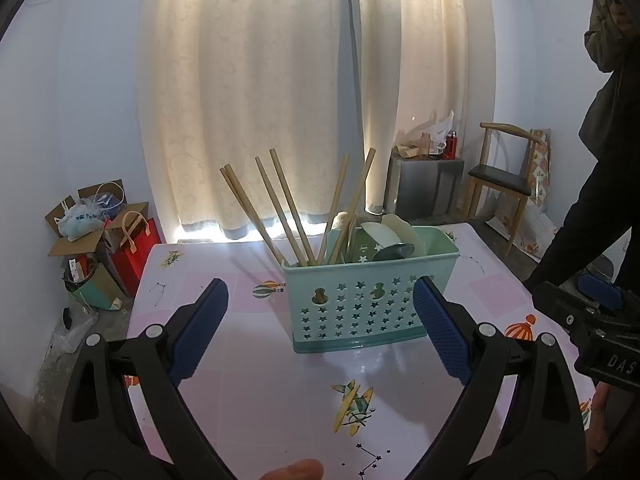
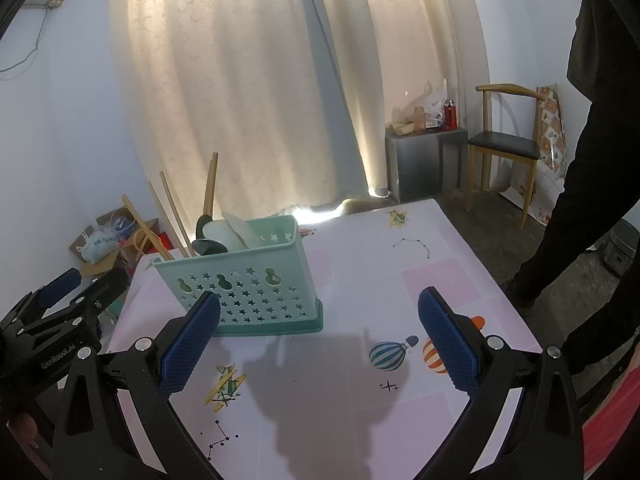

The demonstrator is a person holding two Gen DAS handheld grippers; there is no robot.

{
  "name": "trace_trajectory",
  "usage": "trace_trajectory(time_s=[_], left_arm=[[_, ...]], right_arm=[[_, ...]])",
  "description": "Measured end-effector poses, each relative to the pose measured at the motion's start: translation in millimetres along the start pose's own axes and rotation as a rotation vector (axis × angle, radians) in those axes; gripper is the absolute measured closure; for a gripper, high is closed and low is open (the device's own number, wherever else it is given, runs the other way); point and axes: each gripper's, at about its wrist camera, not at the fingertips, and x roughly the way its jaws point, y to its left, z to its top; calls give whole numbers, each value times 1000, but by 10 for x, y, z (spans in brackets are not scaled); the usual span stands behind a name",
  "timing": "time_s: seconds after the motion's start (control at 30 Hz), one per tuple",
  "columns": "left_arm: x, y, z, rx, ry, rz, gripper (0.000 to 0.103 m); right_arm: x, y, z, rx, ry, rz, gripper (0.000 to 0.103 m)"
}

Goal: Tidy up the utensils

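Observation:
A mint-green utensil holder [image 1: 360, 304] with star cut-outs stands on the pink patterned table [image 1: 260, 380]. Several wooden chopsticks [image 1: 276, 208] lean in its left part; pale spoons [image 1: 396, 232] and a dark spoon [image 1: 394, 250] sit in its right part. My left gripper [image 1: 322, 328] is open and empty, just in front of the holder. In the right wrist view the holder [image 2: 248, 280] stands at the left. My right gripper [image 2: 320, 340] is open and empty, to the right of and nearer than the holder. The left gripper shows at that view's left edge [image 2: 60, 304].
A person in dark clothes [image 2: 592, 184] stands at the table's right side. A wooden chair [image 2: 504, 144] and a grey cabinet [image 2: 424, 160] with a red bottle stand by the curtain. Boxes and bags [image 1: 96, 236] lie on the floor at the left.

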Motion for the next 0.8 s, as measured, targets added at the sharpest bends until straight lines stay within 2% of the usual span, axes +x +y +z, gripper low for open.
trace_trajectory(time_s=[0.8], left_arm=[[-22,10,10,-9,0,-9,13]], right_arm=[[-5,14,15,-6,7,1,6]])
